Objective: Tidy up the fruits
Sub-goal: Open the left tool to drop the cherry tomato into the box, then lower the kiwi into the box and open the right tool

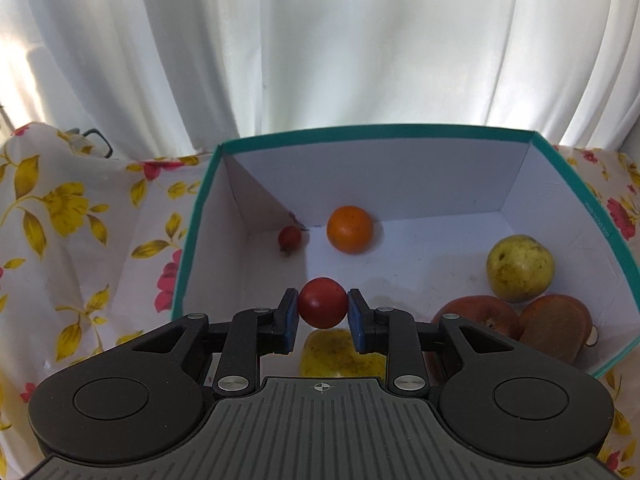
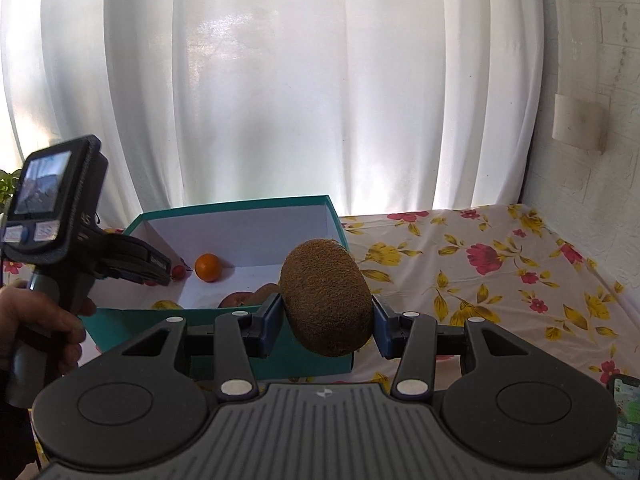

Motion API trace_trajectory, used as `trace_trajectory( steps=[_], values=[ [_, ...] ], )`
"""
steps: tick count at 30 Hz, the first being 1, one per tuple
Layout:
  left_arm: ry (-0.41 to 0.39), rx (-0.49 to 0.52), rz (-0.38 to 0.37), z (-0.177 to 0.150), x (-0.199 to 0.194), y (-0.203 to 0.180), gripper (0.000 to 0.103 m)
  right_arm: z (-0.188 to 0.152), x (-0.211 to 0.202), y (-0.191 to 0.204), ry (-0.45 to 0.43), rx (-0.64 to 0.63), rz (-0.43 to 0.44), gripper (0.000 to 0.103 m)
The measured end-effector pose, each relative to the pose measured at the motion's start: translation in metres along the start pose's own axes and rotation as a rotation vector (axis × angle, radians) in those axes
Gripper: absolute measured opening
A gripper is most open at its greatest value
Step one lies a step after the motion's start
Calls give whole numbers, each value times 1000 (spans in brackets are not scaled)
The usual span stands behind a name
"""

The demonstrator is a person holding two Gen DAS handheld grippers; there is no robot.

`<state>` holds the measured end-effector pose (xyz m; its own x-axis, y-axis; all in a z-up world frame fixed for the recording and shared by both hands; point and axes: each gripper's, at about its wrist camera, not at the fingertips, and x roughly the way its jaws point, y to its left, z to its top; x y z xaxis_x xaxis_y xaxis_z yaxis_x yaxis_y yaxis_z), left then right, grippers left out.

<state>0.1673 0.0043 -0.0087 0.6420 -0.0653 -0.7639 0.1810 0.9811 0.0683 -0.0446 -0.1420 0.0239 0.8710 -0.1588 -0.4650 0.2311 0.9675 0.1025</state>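
My left gripper (image 1: 322,316) is shut on a small red fruit (image 1: 322,302) and holds it above the inside of a teal-rimmed white box (image 1: 376,135). In the box lie an orange (image 1: 349,229), a small red fruit (image 1: 289,237), a yellow-green fruit (image 1: 520,267), a yellow fruit (image 1: 336,354) under the gripper, a red-orange fruit (image 1: 484,318) and a brown fruit (image 1: 556,326). My right gripper (image 2: 326,322) is shut on a brown kiwi (image 2: 326,296), held in front of the box's near right corner (image 2: 320,356). The left gripper's body (image 2: 56,216) shows over the box.
The box stands on a flowered cloth (image 2: 500,280). White curtains (image 1: 320,40) hang behind. A white wall (image 2: 592,80) is at the right. A phone (image 2: 624,424) lies at the lower right edge. A black wire object (image 1: 98,140) sits at the back left.
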Motion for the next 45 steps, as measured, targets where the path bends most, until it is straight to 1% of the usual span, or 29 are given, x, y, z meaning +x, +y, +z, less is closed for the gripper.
trace_trajectory(
  steps=[5,9,18,26,27,28,29,30,31,32,33,34,35,37,39,40,42,45],
  values=[
    [37,6,8,0,11,0,31,2,2,-2,-7,2,9,46],
    [51,-3,-5,-1,15,4,30,3,2,-2,-14,4,5,46],
    [59,-21,-12,1,20,14,30,7,9,4,-13,-10,11,46],
    [55,-20,-20,1,20,15,31,13,15,12,-18,-29,28,46],
    [57,-19,-24,1,20,15,33,15,16,13,-18,-32,30,46],
    [59,-18,-34,2,19,14,38,15,17,14,-18,-35,31,46],
    [62,-16,-49,2,18,14,47,16,18,15,-18,-36,32,46],
    [69,-9,-72,1,16,13,51,17,19,16,-17,-39,33,46],
    [72,-4,-81,1,11,12,53,17,20,16,-16,-42,34,46],
    [59,2,-83,1,3,11,54,18,21,17,-16,-43,34,46],
    [28,9,-93,0,-10,12,55,18,22,18,-15,-46,35,46],
    [-9,4,-107,-1,-24,15,62,19,23,18,-15,-49,35,46],
    [-50,-14,-120,-2,-40,20,76,19,23,18,-15,-51,35,46],
    [-133,-62,-118,-6,-68,36,86,20,26,19,-14,-60,39,46],
    [-198,-102,-76,-8,-88,51,87,22,28,22,-16,-68,46,46],
    [-213,-118,-55,-9,-95,58,88,23,30,24,-17,-75,52,46],
    [-219,-157,-17,-12,-102,70,89,26,35,31,-17,-94,68,46],
    [-202,-184,3,-15,-101,81,89,27,48,45,-5,-126,99,46]
  ],
)
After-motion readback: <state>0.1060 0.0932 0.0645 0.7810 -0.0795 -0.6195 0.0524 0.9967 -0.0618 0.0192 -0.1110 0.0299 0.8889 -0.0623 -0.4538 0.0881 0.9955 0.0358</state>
